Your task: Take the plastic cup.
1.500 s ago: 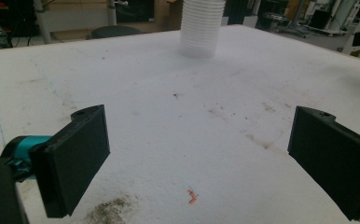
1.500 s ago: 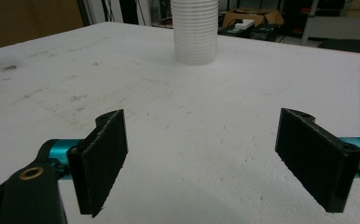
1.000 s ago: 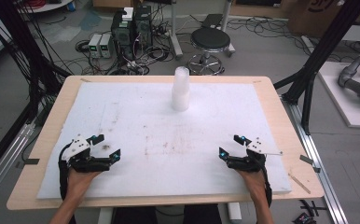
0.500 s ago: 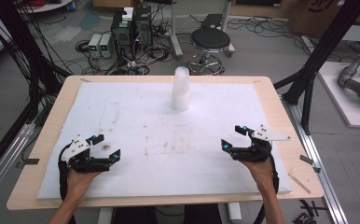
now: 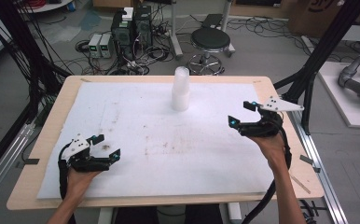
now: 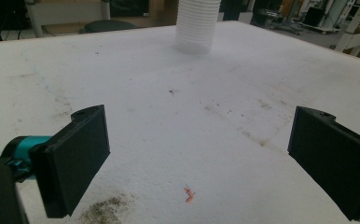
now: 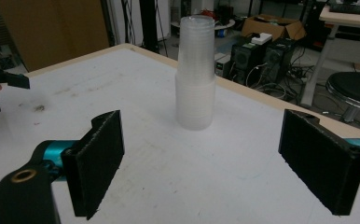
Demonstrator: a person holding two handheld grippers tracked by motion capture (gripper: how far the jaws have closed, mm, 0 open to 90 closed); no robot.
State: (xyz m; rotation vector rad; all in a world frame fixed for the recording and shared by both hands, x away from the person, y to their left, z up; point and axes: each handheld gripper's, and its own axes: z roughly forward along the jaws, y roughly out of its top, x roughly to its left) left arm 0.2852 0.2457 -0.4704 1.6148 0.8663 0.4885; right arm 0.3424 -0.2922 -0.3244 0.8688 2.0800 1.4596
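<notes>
Nothing is grasped yet: we hold the left tool and right tool with jaws apart, the cup stack untouched on the worktop.

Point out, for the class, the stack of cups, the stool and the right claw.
stack of cups (image 5: pixel 181 91): high view, middle of the stack's side.
stool (image 5: pixel 210 40): high view, black seat top.
right claw (image 5: pixel 242 113): high view, midway between its open fingertips.
</notes>
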